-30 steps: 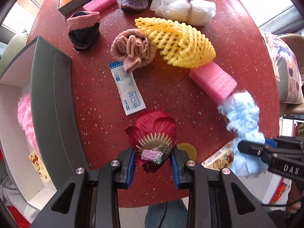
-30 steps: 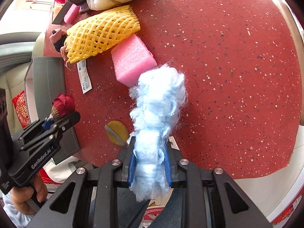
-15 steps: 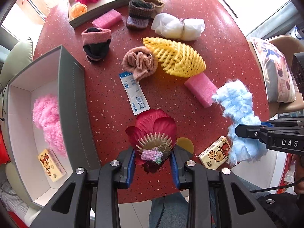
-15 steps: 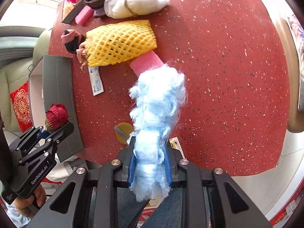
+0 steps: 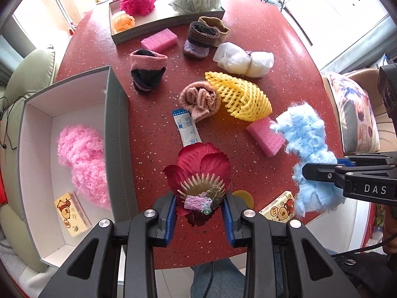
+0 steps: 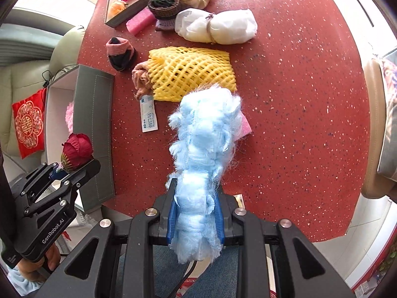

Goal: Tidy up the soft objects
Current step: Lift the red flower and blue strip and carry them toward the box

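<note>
Claws are both full. Your left claw point(image 5: 199, 208) pinches a red flower point(image 5: 198, 171) low in the middle of the left view, above the red worktop point(image 5: 148, 134). Your right claw point(image 6: 196, 213) squeezes a fluffy blue thing point(image 6: 203, 149) at the bottom middle of the right view. At the left, a grey box point(image 5: 116, 129) holds a pink fluffy thing point(image 5: 82, 159).

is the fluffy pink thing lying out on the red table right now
No. The fluffy pink thing lies inside the grey box beside a small yellow packet, not on the red table.
</note>
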`<state>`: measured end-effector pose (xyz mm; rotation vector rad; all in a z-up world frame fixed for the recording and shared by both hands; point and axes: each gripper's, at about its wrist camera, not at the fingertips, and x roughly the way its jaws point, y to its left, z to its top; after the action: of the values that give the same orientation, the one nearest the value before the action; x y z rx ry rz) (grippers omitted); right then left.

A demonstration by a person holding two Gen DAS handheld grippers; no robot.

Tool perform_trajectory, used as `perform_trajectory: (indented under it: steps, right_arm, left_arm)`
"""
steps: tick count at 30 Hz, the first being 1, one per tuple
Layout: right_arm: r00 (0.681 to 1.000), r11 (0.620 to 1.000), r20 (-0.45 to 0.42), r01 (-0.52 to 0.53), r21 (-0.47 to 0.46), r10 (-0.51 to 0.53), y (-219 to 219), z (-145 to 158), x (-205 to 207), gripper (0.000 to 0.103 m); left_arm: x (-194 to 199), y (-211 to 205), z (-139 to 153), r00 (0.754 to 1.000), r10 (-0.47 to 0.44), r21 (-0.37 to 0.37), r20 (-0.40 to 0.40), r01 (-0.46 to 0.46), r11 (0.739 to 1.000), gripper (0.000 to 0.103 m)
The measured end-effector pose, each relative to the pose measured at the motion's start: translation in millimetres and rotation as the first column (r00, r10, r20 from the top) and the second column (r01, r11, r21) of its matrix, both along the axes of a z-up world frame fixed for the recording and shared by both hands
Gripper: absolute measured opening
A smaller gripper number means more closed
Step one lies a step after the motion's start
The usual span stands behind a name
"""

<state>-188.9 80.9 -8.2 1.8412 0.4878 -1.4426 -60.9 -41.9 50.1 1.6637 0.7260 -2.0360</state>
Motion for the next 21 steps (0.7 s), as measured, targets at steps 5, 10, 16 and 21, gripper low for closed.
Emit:
perform_trajectory:
  steps: [5,10,16,21]
  right_arm:
    - [0.999,0.999,-0.02,-0.032,-0.001,0.032,-4,13,6,0.028]
    - [0.997,0.998,-0.04,-0.063,0.001,0.063,-13,18,13,0.028]
    - [0.994,0.996,-0.062,-0.094,0.003,0.094,-23,27,21,0.028]
    - [0.989,0.992,-0.081,-0.124,0.002,0.124,-33,32,29,0.028]
  left_arm:
    - [11,-6,4,0.999,0.035,-0.007,-0.013,-0.035,0.999,0.033]
    - [23,-13,5,0.997,0.077,-0.008,-0.03,-0.077,0.997,0.033]
    - [38,-20,10,0.991,0.119,-0.017,-0.055,-0.12,0.993,0.033]
    - [49,-27,14,0.986,0.153,-0.024,-0.074,-0.155,0.988,0.033]
